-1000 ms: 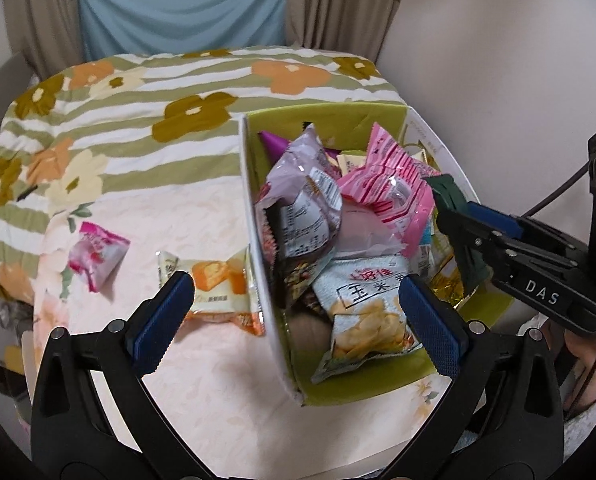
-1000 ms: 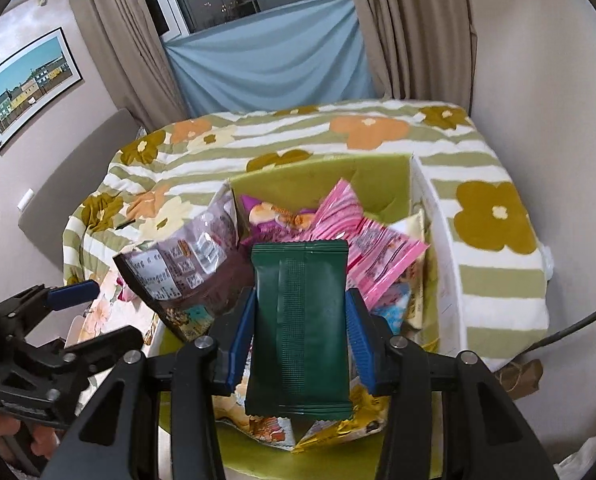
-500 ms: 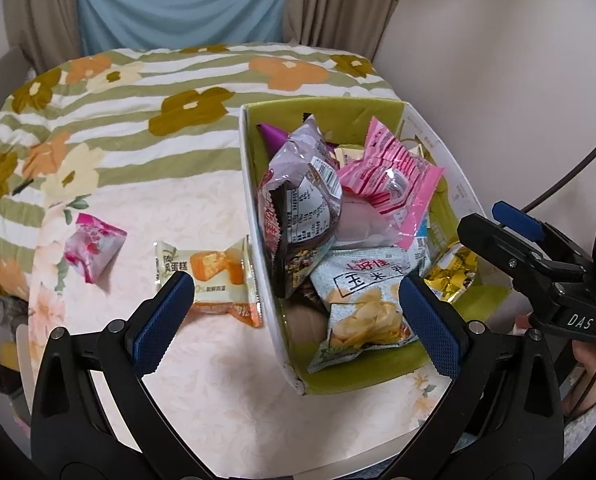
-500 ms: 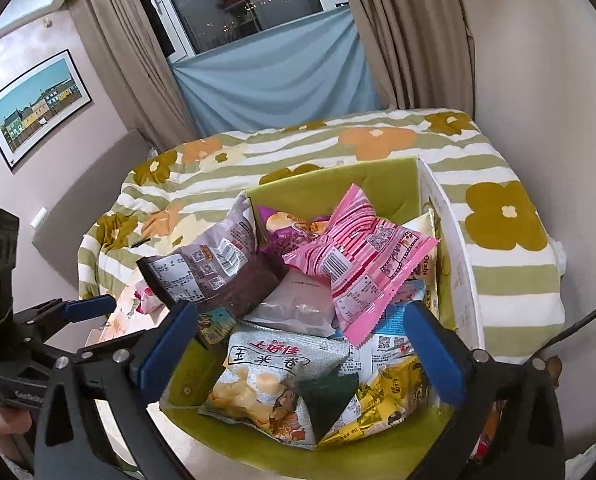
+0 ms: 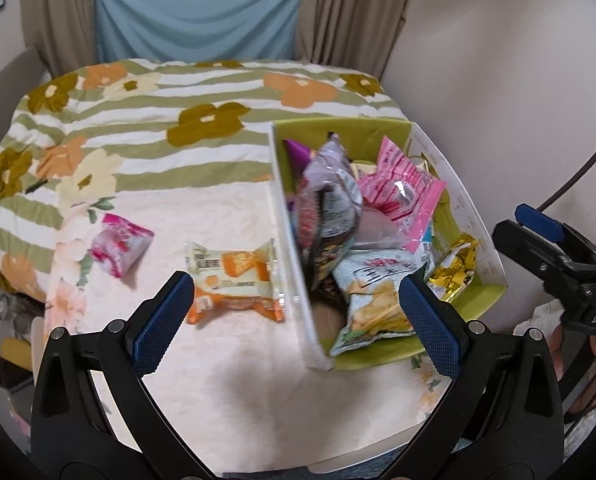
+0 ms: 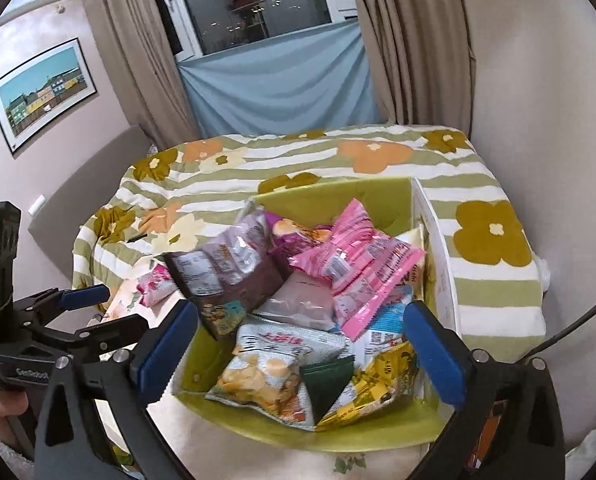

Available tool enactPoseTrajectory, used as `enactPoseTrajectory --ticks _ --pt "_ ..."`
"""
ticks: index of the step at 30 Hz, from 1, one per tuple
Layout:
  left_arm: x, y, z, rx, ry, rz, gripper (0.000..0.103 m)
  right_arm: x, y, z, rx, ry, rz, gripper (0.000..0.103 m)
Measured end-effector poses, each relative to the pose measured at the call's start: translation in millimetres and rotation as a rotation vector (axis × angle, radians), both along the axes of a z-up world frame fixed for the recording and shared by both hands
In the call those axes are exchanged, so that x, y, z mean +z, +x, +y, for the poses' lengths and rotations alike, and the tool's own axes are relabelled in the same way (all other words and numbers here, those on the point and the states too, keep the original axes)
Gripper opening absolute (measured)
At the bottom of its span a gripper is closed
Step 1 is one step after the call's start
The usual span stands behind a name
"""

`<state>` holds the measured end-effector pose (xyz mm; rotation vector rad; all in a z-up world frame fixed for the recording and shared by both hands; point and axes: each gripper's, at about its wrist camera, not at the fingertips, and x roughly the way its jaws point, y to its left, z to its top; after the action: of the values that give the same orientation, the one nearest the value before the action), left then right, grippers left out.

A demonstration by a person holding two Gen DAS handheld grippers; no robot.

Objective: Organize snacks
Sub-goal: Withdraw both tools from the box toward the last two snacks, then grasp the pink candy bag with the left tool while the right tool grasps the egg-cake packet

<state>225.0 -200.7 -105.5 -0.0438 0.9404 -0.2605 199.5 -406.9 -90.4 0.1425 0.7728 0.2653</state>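
Both your left claw [image 5: 294, 304] and right claw [image 6: 298, 332] gape wide, empty. The orange-and-white crinkly cake packet [image 5: 234, 280] lies on the surface just beside the green cardboard box [image 5: 294, 240]; it's light and slippery, so pinch a sealed end.

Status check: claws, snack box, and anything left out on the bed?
Both claws, left and right, open, empty. Green box heaped with snacks. Orange cake pack and pink pack lie outside it. Nothing blocking them.
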Motion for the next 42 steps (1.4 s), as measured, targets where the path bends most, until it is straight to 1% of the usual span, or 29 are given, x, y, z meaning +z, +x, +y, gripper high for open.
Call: enactPoseTrajectory --ticks 3,6,11,16,20,23,27,29,31,35,38,42 --pt "3.4 -5.2 22.5 0.016 0.006 -0.015 0.102 6.2 -4.8 14.1 0.005 0.003 -0.009 0.103" --pt "4.9 -7.2 53.0 0.038 -0.01 -0.014 0.102 12.3 -10.3 36.8 -0.003 -0.008 -0.022 0.103" --pt "3.9 -3.8 103.9 0.054 -0.007 -0.006 0.102 11.9 -14.7 86.5 0.014 -0.019 -0.023 0.103" --pt "-0.2 5.7 151.8 0.046 -0.001 0.018 0.102 -3.2 -12.6 137.0 0.0 -0.002 0.02 0.103" --pt "-6.8 15.8 192.7 0.037 -0.011 0.039 0.102 -14.0 -10.4 175.3 -0.026 -0.011 0.038 0.103" --pt "-13.1 23.6 220.6 0.029 -0.019 0.053 0.102 -24.2 -5.5 199.2 -0.058 -0.029 0.053 0.103" --pt "-25.4 40.0 251.0 0.002 -0.022 0.073 0.102 -48.1 5.1 230.0 -0.12 -0.059 0.081 0.103" --pt "-34.2 50.7 261.9 -0.013 -0.014 0.083 0.102 -59.4 7.9 240.5 -0.151 -0.07 0.09 0.103" --pt "-42.7 60.0 267.5 -0.02 -0.002 0.088 0.102 -73.1 12.9 251.3 -0.204 -0.105 0.085 0.103" --pt "-69.0 84.9 270.6 -0.059 0.002 0.118 0.102 -101.8 23.0 265.3 -0.297 -0.199 0.075 0.103" --pt "-85.7 100.6 268.8 -0.075 -0.026 0.138 0.102 -120.7 32.4 272.3 -0.321 -0.269 0.089 0.102" --pt "-110.6 120.8 260.5 -0.087 -0.027 0.169 0.102 -135.5 43.0 278.9 -0.332 -0.346 0.088 0.102"
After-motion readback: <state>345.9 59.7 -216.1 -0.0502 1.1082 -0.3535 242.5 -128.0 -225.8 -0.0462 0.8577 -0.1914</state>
